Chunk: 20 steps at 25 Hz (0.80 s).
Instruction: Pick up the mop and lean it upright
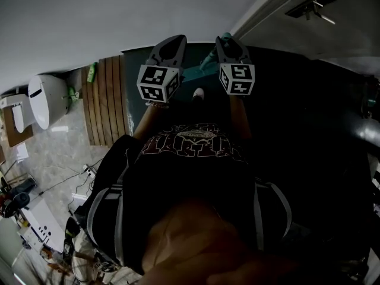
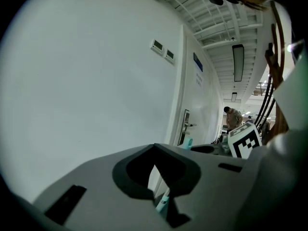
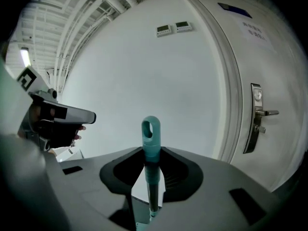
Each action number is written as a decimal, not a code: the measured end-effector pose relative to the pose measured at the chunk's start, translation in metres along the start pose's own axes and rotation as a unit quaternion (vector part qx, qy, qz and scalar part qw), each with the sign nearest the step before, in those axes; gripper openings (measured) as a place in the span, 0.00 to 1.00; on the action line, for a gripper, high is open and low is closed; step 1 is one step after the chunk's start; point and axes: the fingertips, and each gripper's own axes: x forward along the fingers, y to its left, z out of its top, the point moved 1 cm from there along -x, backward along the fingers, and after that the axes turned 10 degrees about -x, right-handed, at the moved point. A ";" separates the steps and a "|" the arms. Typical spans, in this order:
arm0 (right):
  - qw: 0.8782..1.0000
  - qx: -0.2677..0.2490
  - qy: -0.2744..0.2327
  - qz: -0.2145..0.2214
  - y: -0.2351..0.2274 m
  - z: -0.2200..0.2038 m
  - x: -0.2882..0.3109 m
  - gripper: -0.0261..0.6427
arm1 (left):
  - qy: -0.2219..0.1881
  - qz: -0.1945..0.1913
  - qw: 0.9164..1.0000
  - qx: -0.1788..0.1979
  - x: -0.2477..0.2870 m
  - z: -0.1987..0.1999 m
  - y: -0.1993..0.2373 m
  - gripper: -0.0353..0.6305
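Mop handle [image 3: 150, 143], teal with a hanging loop at its top, stands upright between the jaws of the right gripper [image 3: 152, 196], which are pressed onto it a little below the loop. The rest of the mop handle runs down out of sight behind the gripper's grey body.

In the head view the right gripper [image 1: 226, 40] is held out in front of the person's dark shirt [image 1: 193, 144], and the teal handle [image 1: 208, 61] shows just beside its inner side. The left gripper [image 1: 174, 41] is close alongside, level with the right one, with the handle between the two.

The left gripper [image 2: 161, 191] has its jaws slightly spread with nothing pinched. Only pale wall shows through the gap, and a small piece of teal [image 2: 163, 203] sits low in it. From the right gripper view the left gripper [image 3: 89, 115] shows off to the left, apart from the handle.

Ahead of both grippers is a plain white wall [image 3: 144, 66]. To the right of it is a white door [image 3: 269, 71] with a lever handle [image 3: 262, 113]. Out to the left on the floor lies a wooden slat mat [image 1: 107, 100], and beyond it stands a white toilet [image 1: 47, 100].
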 end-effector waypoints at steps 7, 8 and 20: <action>1.000 -0.013 -0.019 0.007 0.021 0.036 -0.007 0.21 | -0.007 0.013 1.000 -0.004 -0.023 0.004 0.023 0.12; 1.000 -0.014 -0.023 0.008 0.025 0.043 -0.008 0.21 | -0.008 0.015 1.000 -0.005 -0.027 0.005 0.027 0.12; 0.997 -0.013 -0.057 0.043 0.060 0.114 -0.024 0.21 | -0.029 0.037 0.999 -0.015 -0.064 0.023 0.061 0.12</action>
